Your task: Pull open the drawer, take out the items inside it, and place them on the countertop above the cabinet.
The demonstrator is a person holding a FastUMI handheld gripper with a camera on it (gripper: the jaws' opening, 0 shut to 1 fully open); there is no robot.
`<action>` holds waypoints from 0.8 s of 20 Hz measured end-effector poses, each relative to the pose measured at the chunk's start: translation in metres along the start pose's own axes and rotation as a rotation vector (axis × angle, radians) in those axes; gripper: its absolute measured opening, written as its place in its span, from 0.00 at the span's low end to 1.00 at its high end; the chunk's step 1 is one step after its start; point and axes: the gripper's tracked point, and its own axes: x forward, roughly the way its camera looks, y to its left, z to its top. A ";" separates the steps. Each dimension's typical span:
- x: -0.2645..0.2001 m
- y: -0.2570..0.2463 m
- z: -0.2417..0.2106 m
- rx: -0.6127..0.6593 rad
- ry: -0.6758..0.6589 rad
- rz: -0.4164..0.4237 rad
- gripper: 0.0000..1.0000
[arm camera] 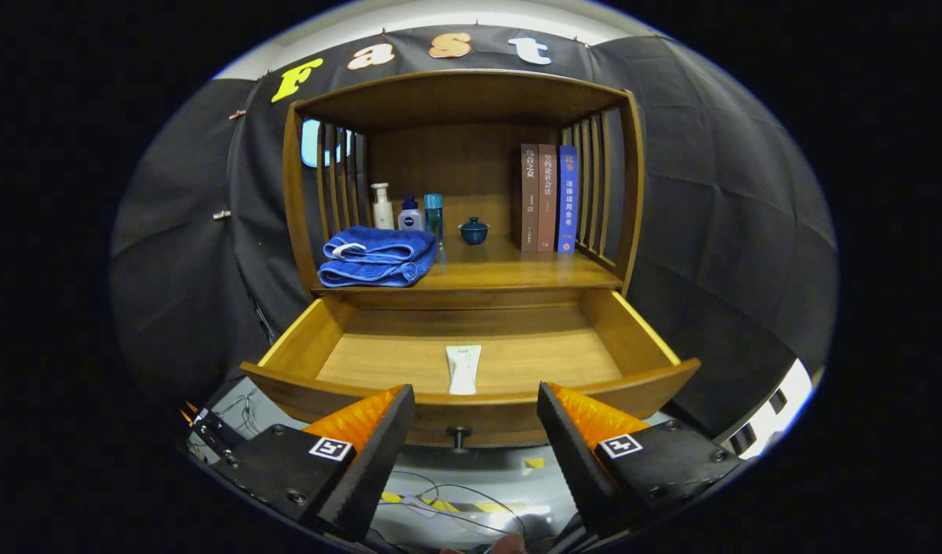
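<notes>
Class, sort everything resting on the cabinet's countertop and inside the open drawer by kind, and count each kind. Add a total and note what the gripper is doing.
Books: 3
Bottles: 3
Folded towel: 1
Lidded cup: 1
Tube, lying in the drawer: 1
Total: 9
The gripper is open in front of the drawer, holding nothing.

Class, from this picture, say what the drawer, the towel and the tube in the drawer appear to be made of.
Drawer: likely varnished wood, with grain lines and sheen.
Towel: soft blue terry-like fabric, folded thick.
Tube: probably smooth white plastic.
The gripper is open, before the knob.
</notes>
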 end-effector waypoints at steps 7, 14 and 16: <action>0.075 0.019 0.033 -0.019 0.208 0.052 1.00; 0.155 0.017 -0.008 -0.051 0.450 0.030 1.00; 0.172 0.016 -0.027 -0.030 0.517 0.027 1.00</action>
